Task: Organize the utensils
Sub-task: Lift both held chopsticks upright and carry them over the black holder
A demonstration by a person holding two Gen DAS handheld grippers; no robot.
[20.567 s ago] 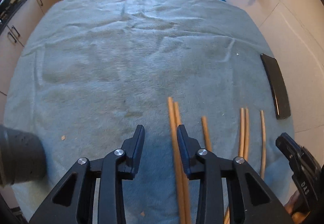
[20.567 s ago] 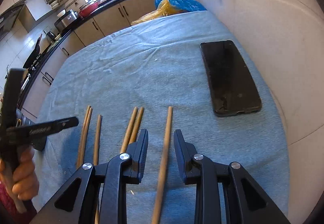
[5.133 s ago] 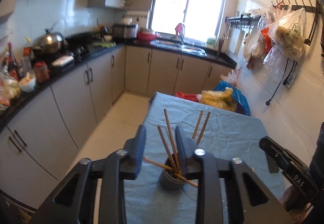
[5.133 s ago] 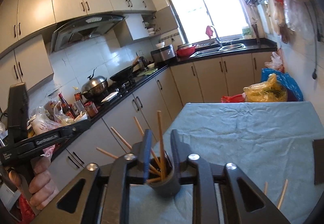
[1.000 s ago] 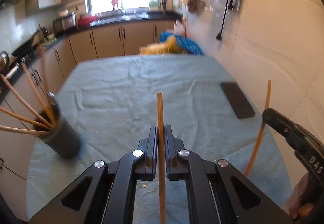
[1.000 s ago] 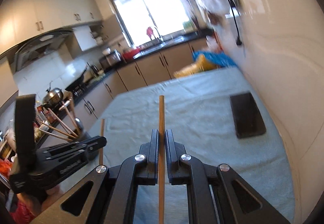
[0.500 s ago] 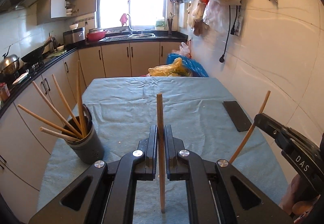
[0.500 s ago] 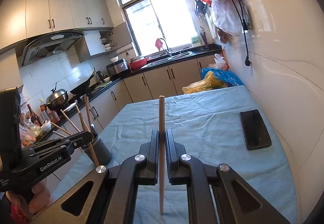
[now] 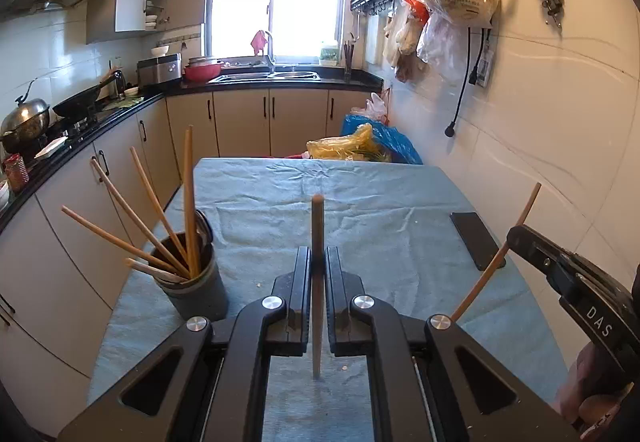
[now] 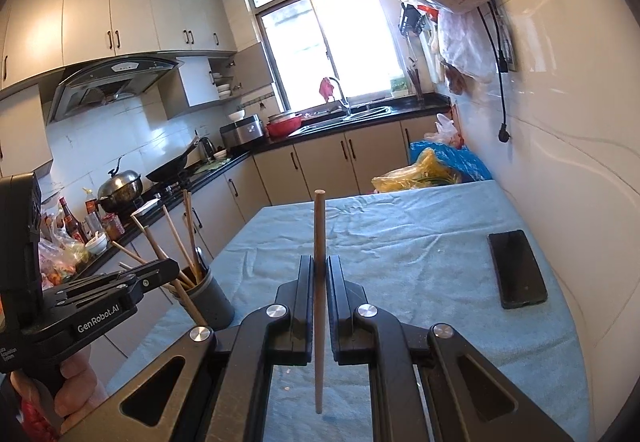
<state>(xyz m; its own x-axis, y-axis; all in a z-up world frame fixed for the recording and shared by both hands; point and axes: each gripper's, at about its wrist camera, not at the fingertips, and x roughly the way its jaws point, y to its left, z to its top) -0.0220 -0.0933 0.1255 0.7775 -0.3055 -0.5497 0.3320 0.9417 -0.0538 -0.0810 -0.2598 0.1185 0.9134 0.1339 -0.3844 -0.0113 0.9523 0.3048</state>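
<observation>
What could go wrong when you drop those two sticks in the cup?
The cup sits near the table edge, so a bump could likely tip it off. Its chopsticks fan outward and may block the sticks held by the left tool and right tool. The phone lies nearby.

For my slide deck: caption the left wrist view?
Left gripper grips a chopstick upright above the blue-clothed table, beside the chopstick holder.

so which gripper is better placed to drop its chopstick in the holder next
Probably left. The left gripper, shut on its chopstick, sits close beside the grey holder; the right gripper, holding a chopstick too, views it from farther off.
</observation>
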